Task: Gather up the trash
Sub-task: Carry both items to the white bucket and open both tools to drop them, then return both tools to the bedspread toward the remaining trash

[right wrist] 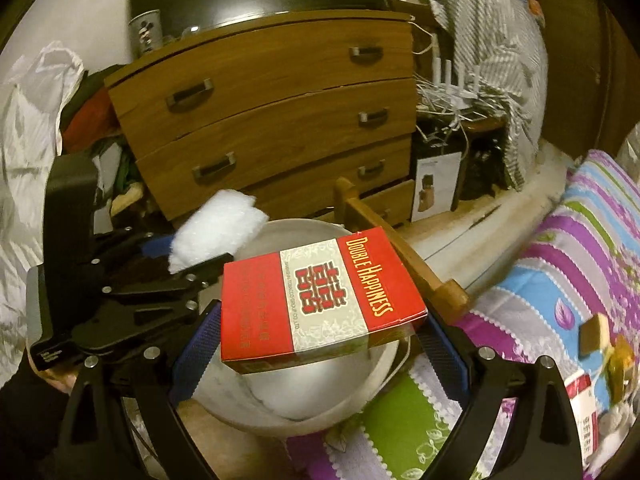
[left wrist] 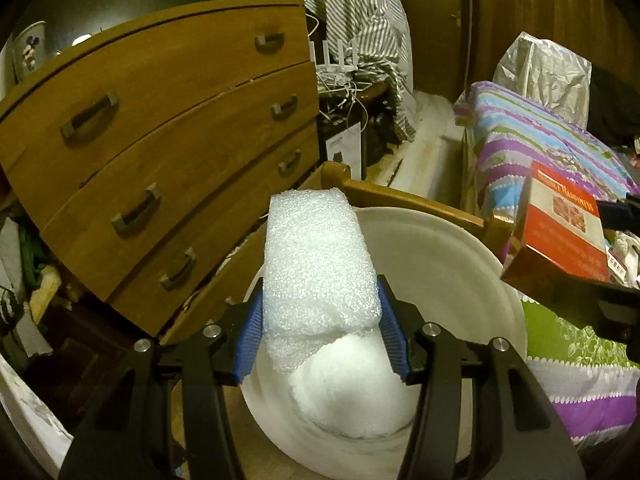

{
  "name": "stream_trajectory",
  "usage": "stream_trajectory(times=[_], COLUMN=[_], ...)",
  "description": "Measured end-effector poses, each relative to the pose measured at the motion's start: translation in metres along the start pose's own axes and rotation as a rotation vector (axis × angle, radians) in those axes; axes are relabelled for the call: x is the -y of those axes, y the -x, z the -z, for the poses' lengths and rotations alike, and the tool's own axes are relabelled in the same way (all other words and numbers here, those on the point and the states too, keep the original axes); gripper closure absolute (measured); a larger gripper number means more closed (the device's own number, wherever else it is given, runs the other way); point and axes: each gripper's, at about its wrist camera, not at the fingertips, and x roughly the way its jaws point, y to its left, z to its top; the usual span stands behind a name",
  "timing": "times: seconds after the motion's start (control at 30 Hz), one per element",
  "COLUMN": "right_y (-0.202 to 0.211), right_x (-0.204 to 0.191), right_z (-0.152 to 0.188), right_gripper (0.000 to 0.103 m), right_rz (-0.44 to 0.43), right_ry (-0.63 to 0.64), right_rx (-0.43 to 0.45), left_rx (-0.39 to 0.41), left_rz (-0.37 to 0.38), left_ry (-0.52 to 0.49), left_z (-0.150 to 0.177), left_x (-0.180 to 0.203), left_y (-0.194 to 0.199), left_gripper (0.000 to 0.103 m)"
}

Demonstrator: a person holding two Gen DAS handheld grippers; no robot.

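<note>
Two pieces of trash held over the bin

Your left tongs (left wrist: 322,332) clamp the foam block (left wrist: 320,264), your right tongs (right wrist: 320,356) the red carton (right wrist: 320,300), both above the white bin (left wrist: 460,280) for dropping.

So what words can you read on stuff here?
"DOUBLE HAPPINESS": on the red and white carton held in the right tool.
Small print beside the carton's red symbol: too blurred to read.
Print on the red and white packet on the striped bedspread: too small to read.
</note>
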Motion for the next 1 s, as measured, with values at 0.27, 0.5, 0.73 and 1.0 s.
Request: stream_trajectory(times=[0.27,0.5,0.73,1.0], right_y=[-0.008,-0.007,-0.006,0.015], right_x=[0.008,0.026,0.034,0.037], right_z=[-0.004,-0.003,0.005,0.023], right_gripper=[0.009,0.009,0.009,0.009], right_rz=[-0.010,-0.010,0.002,0.093], right_ry=[-0.019,-0.052,-0.068,-0.076], right_rx=[-0.018,-0.006,-0.004,0.070], left_rx=[-0.008,-0.015,-0.031,-0.014], left_rz=[0.006,0.009,-0.003,-0.017], left_ry=[-0.013,0.017,0.027,0.063], left_z=[-0.001,-0.002,0.000,0.001], left_x=[0.000,-0.005,-0.007,-0.001], left_y=[-0.012,-0.016,-0.020,-0.010], left_gripper=[0.024,0.024,0.024,0.021])
